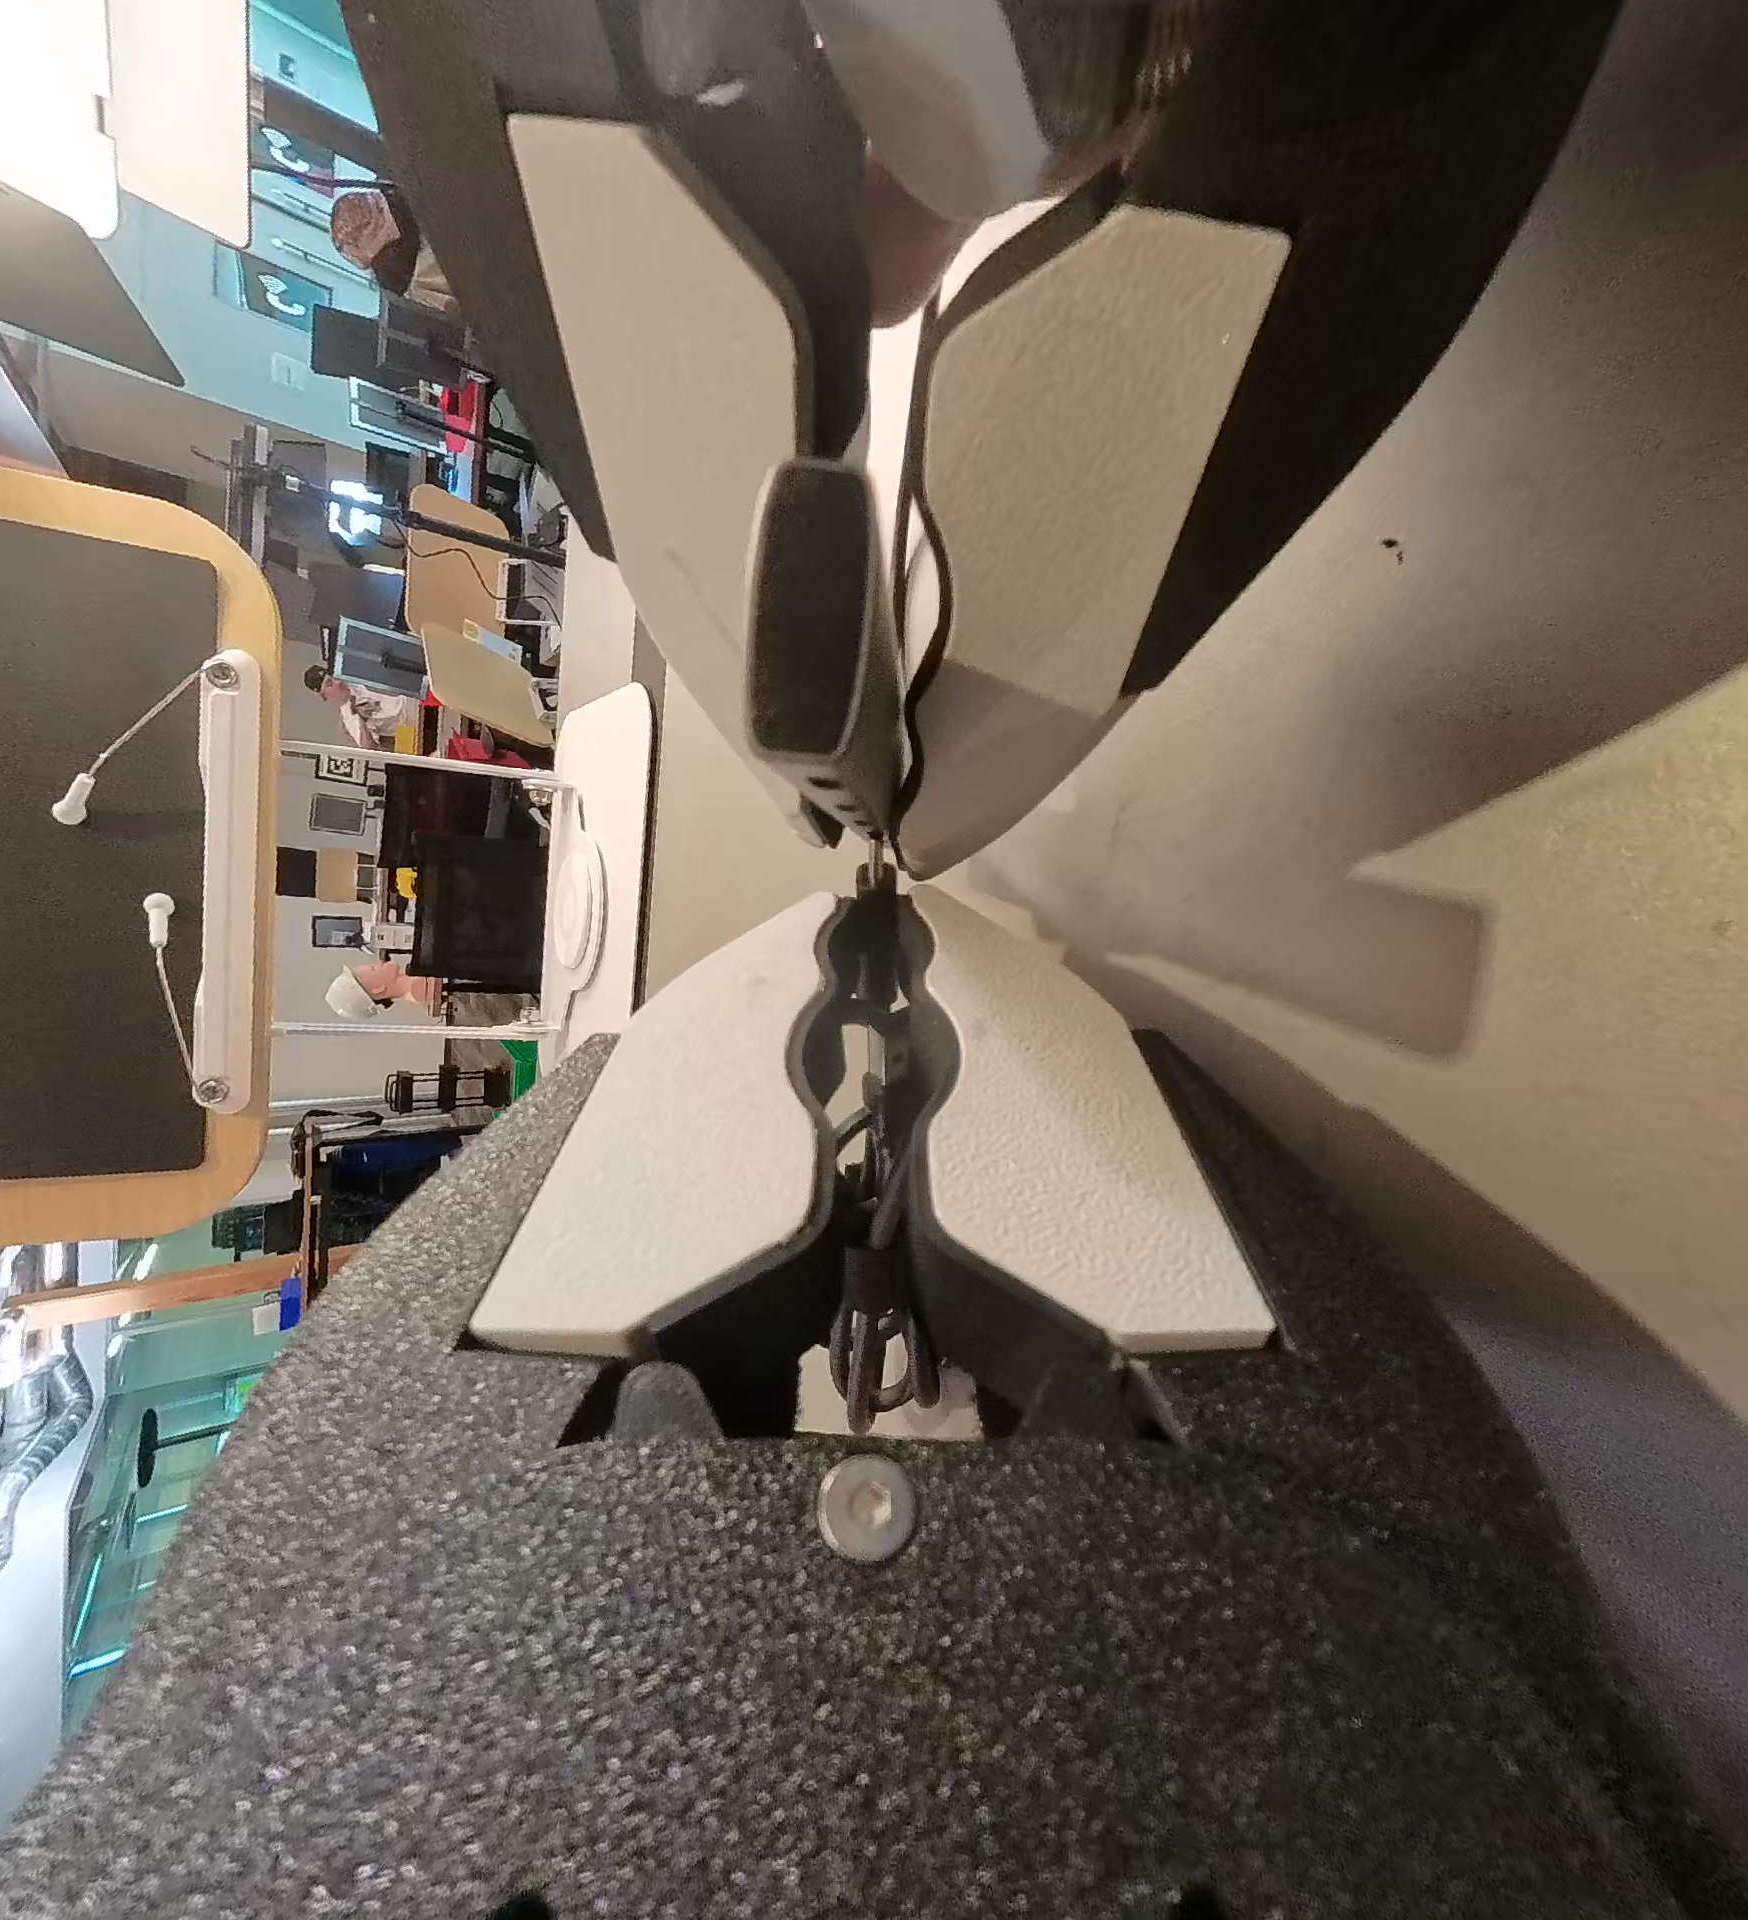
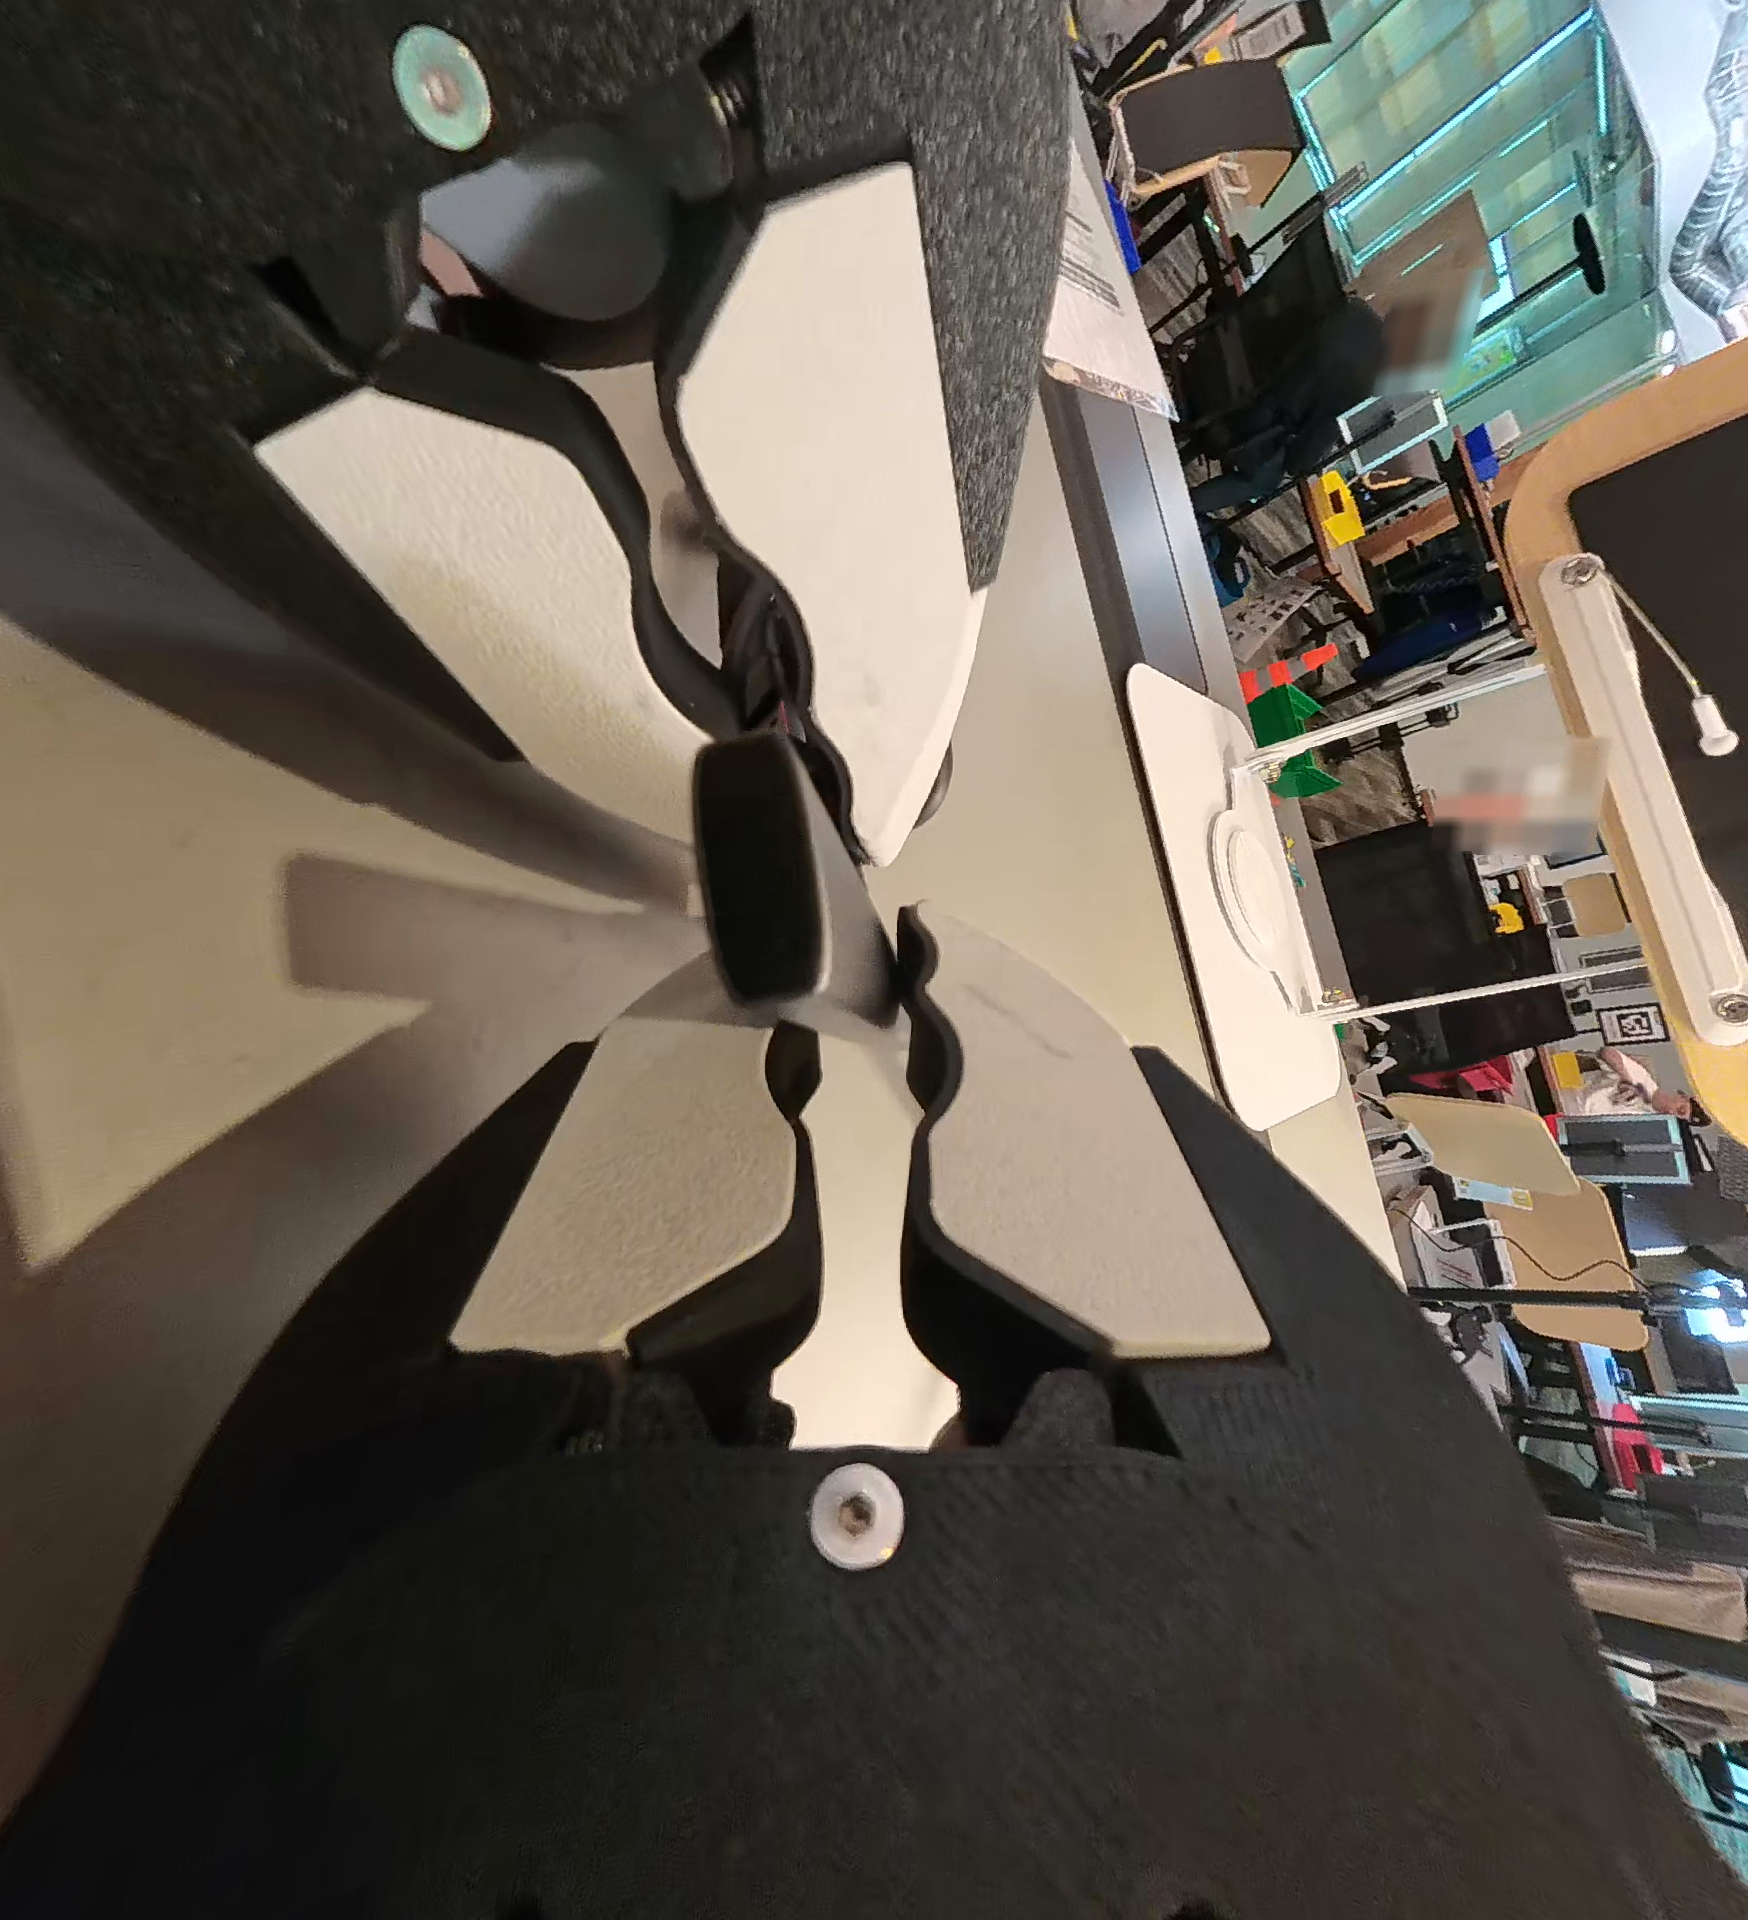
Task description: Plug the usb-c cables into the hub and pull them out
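Observation:
My left gripper [image 1: 875, 902] is shut on the dark plug of a USB-C cable [image 1: 875, 1039], whose braided cord runs back between the fingers. The plug's metal tip sits at the port end of the dark grey hub [image 1: 813, 613]; how far in it is cannot be told. My right gripper [image 1: 875, 831] faces it from above and is shut on the hub, with a thin black cord beside it. In the right wrist view my right gripper [image 2: 839, 977] clamps the hub [image 2: 761, 873], and the left gripper [image 2: 797, 758] meets it with the cable [image 2: 766, 644].
Both grippers hang over a pale table [image 1: 1472, 520]. A white pad with a round disc and a clear acrylic stand [image 2: 1234, 914] lies beyond. A wood-rimmed black board with a white bar and cords [image 1: 70, 831] stands farther off. A cluttered workshop lies behind. Both grippers' tips are close together, under 4 cm apart.

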A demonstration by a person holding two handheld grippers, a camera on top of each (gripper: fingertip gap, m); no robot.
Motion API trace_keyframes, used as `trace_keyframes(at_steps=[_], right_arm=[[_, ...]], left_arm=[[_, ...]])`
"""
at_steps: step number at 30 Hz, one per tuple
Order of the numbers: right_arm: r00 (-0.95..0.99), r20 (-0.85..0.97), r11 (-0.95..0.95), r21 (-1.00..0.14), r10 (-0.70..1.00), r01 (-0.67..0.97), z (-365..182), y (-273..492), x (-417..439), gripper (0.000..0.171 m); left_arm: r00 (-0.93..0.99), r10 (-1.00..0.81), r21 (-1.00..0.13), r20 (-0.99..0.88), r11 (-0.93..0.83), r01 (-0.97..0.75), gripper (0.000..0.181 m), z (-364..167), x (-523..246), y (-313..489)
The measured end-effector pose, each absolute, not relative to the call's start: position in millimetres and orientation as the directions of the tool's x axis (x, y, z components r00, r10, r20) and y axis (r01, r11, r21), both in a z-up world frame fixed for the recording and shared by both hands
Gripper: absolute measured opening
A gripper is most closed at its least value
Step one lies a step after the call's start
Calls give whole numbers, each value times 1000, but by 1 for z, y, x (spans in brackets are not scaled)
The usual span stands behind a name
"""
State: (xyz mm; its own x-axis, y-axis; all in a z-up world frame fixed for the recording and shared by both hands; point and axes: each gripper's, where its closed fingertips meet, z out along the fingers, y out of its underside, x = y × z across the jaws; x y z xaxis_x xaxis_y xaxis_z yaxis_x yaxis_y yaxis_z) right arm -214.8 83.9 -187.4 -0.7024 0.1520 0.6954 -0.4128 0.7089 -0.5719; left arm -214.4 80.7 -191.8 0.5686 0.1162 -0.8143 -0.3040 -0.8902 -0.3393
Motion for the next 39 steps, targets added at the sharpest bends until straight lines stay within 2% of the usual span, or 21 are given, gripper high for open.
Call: trace_keyframes(at_steps=[6, 11, 17, 26, 33, 39], right_arm=[[-709, 697, 714, -552, 111, -431, -198, 81, -211, 12], [-719, 685, 701, -569, 116, -429, -198, 81, -211, 11], [-701, 702, 712, -555, 123, -431, -197, 79, -213, 11], [-704, 708, 700, -533, 60, -476, -202, 78, -205, 11], [-694, 719, 696, -518, 39, -498, -203, 77, -204, 11], [-677, 736, 714, -489, 28, -502, -203, 77, -207, 11]], left_arm=[[593, 76, -328, -801, -885, -329, 7, -201, -212, 81], [633, 121, -396, -765, -863, -314, 7, -201, -212, 82], [633, 134, -393, -762, -873, -288, 7, -201, -213, 80], [656, 69, -397, -751, -842, -365, 7, -205, -205, 81], [675, 78, -441, -733, -811, -385, 7, -204, -205, 81], [638, 51, -405, -769, -810, -424, 7, -204, -205, 81]])
